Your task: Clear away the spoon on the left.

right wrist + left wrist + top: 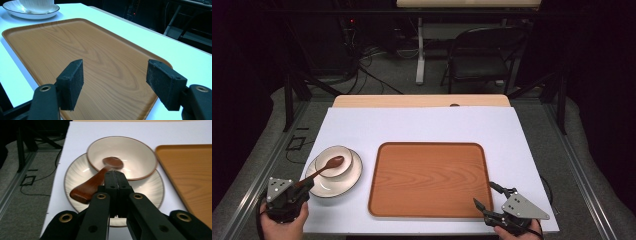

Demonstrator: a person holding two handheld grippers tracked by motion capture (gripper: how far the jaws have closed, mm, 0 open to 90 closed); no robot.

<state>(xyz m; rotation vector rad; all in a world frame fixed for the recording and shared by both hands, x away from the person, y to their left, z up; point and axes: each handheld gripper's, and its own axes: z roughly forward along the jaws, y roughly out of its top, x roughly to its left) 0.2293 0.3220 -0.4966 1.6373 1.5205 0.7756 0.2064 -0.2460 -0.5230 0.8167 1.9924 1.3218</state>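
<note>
My left gripper point(115, 173) has its fingers pressed together, empty, just above the handle of the brown spoon point(323, 169). The spoon lies slanted: its head rests in the bowl point(333, 161), its handle points toward me and the desk's left edge, over the plate point(343, 184). My right gripper point(120, 80) stands wide apart at the near right corner of the wooden tray point(430, 179). I read no writing anywhere.

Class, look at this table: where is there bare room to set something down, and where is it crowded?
The wooden tray lies bare. White table cover is free behind it. Crowded: the left, where bowl, spoon and plate stack by the left gripper.
</note>
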